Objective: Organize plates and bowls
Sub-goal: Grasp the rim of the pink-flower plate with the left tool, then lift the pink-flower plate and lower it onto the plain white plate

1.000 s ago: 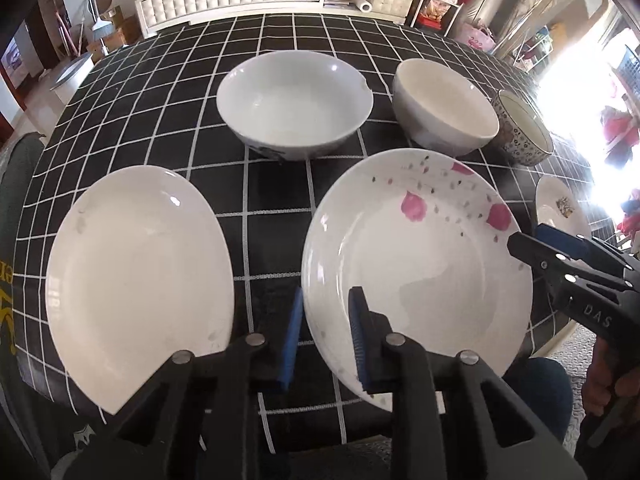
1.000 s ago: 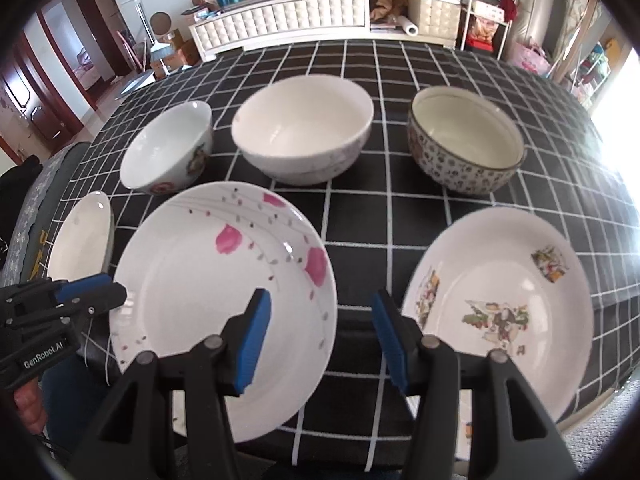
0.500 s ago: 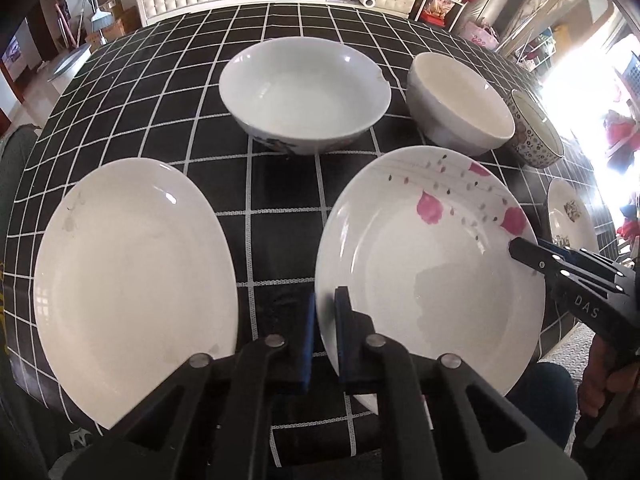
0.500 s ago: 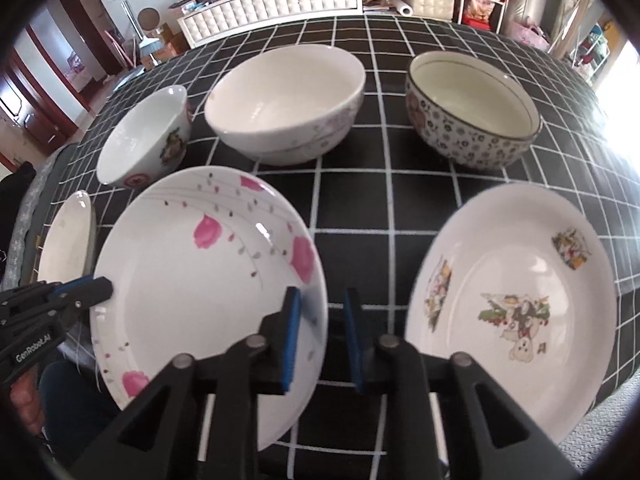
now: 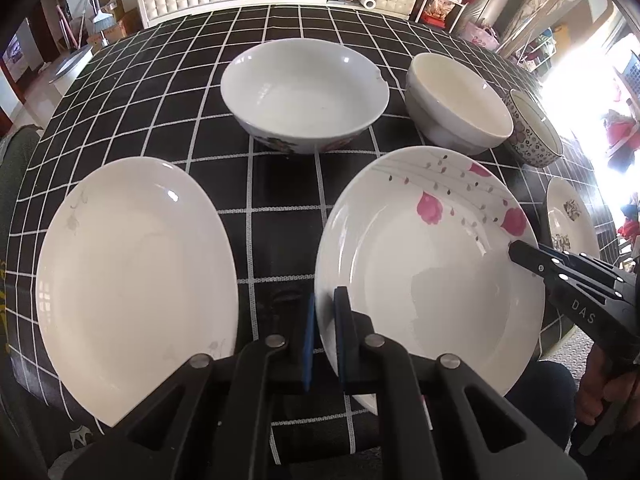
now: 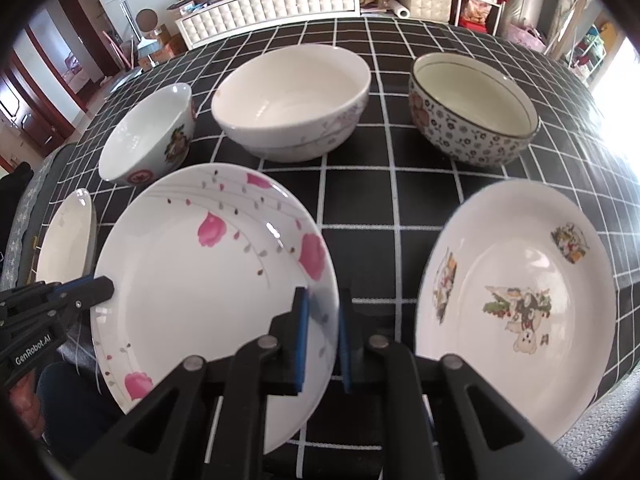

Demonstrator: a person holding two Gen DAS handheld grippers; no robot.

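Note:
A white plate with pink flowers [image 5: 424, 264] [image 6: 208, 280] is gripped at both sides. My left gripper [image 5: 325, 328] is shut on its left rim; my right gripper [image 6: 322, 332] is shut on its right rim. The plate looks lifted a little off the table. A plain white plate [image 5: 132, 280] [image 6: 66, 236] lies to its left, a cartoon plate [image 6: 516, 300] [image 5: 570, 220] to its right. Behind stand a wide white bowl [image 5: 304, 92] [image 6: 148, 136], a cream bowl [image 5: 456, 100] [image 6: 292, 100] and a dark-patterned bowl [image 6: 472, 108] [image 5: 532, 132].
The table has a black cloth with a white grid [image 5: 168, 92] [image 6: 400, 208]. Its near edge runs just under the plates. A white cabinet [image 6: 272, 4] and shelves stand beyond the far edge.
Both grippers moved forward and closed on the flowered plate's rims, from open a second ago. The plate now sits closer and slightly raised.

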